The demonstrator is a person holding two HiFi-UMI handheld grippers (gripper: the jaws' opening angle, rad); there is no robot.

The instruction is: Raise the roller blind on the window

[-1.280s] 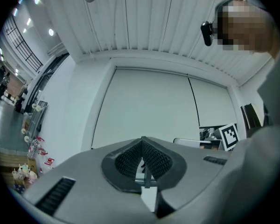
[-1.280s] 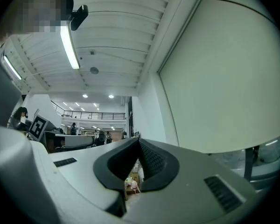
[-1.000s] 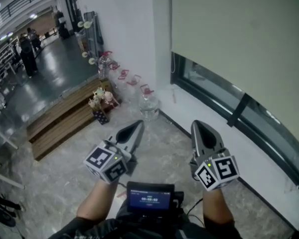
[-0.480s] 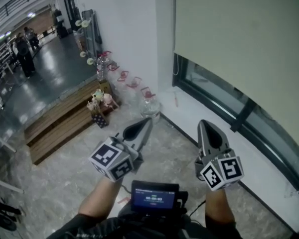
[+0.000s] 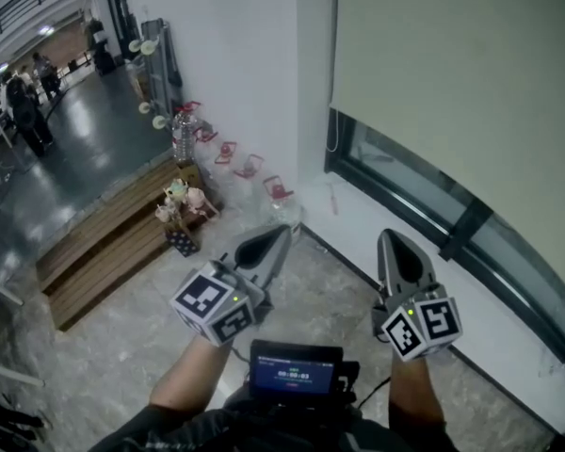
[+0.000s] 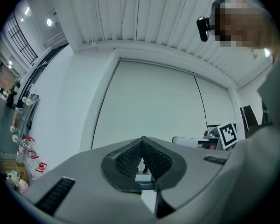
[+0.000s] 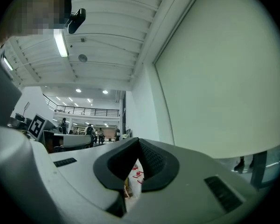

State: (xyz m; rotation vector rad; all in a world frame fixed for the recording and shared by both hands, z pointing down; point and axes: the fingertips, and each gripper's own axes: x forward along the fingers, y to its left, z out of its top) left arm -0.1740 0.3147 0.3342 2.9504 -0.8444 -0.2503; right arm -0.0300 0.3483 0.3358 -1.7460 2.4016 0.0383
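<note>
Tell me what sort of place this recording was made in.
Probably a large open hall in an office or public building: a roller blind over a long window, a polished stone floor with wooden steps, and an upper gallery railing.

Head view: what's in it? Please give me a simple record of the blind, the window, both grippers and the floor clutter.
Roller blind: lowered over most of the window, glass showing beneath
Blind cord: hangs at the blind's left edge, untouched
Left gripper: jaws together, empty
Right gripper: jaws together, empty, short of the blind
Floor: water bottles by the wall corner
</note>
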